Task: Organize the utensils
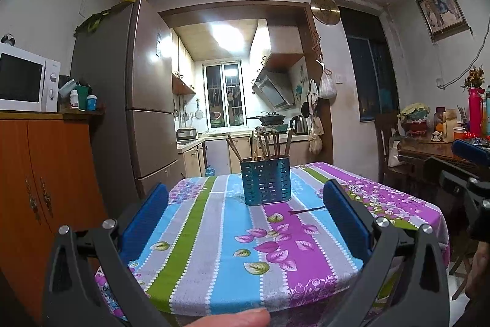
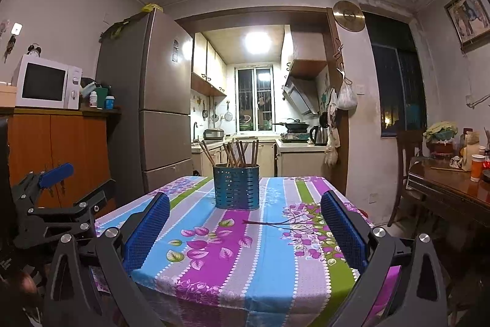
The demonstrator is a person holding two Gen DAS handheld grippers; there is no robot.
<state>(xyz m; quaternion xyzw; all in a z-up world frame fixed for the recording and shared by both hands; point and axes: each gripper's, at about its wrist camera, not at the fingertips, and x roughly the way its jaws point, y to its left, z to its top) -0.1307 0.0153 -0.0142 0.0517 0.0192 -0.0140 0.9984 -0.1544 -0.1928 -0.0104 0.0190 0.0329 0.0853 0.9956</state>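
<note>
- Both grippers, left [image 1: 245, 210] and right [image 2: 245, 219], spread wide, empty, hovering at table [image 2: 269, 271] edge.
- Holder [image 2: 236, 186] at 12, chopsticks [image 2: 237, 153] inside.
- One stick [image 2: 269, 223] loose on cloth, 1 o'clock of right gripper.
- Step: last pickup; next likely right reach, pinch stick.

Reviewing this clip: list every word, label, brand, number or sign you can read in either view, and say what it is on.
None can be read.
Microwave: a small mark at the top of its control panel, too blurred.
Bottles beside it: labels too small.
Round wall clock: markings unreadable.
Left tool's housing at the frame edge: faint print, illegible.
</note>
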